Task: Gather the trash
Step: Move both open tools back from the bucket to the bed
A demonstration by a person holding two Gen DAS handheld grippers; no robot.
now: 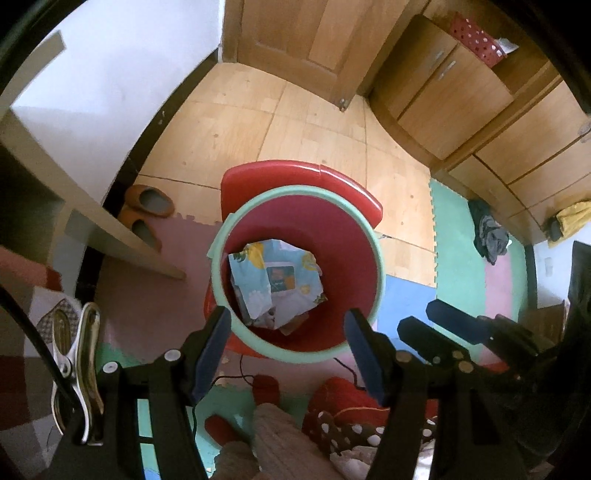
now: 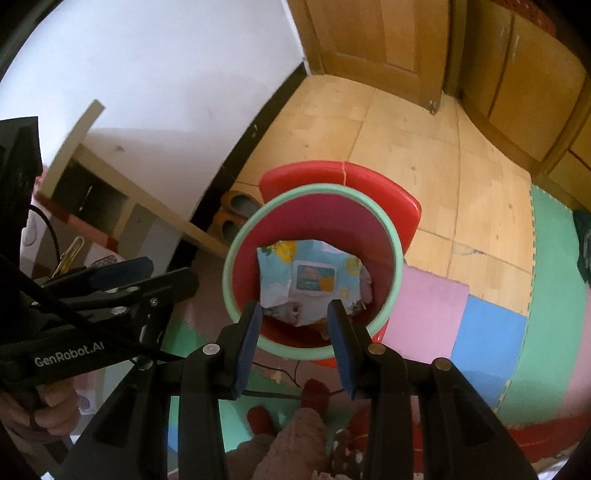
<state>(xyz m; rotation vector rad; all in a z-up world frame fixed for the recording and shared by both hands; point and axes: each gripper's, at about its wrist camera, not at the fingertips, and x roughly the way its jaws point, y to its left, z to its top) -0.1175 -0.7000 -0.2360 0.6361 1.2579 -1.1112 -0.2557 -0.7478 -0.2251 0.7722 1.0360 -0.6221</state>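
Note:
A red bin with a pale green rim (image 1: 380, 266) (image 2: 397, 258) stands on the floor right below both grippers. Inside it lies a crumpled light-blue printed wrapper (image 1: 273, 280) (image 2: 310, 277). My left gripper (image 1: 288, 354) hangs over the bin's near rim, open, with nothing between its blue pads. My right gripper (image 2: 295, 343) is also over the near rim, open less wide and empty. Each gripper shows in the other's view: the right gripper (image 1: 415, 316) at the right, the left gripper (image 2: 173, 273) at the left.
A red plastic piece (image 1: 303, 173) sticks out behind the bin. Orange slippers (image 1: 149, 201) lie by a low shelf (image 1: 92, 206) at the left. Ahead are a wooden door (image 1: 295, 33) and cabinets (image 1: 461, 92). Dark clothes (image 1: 487, 232) lie on foam mats. A person's legs (image 1: 280, 443) are below.

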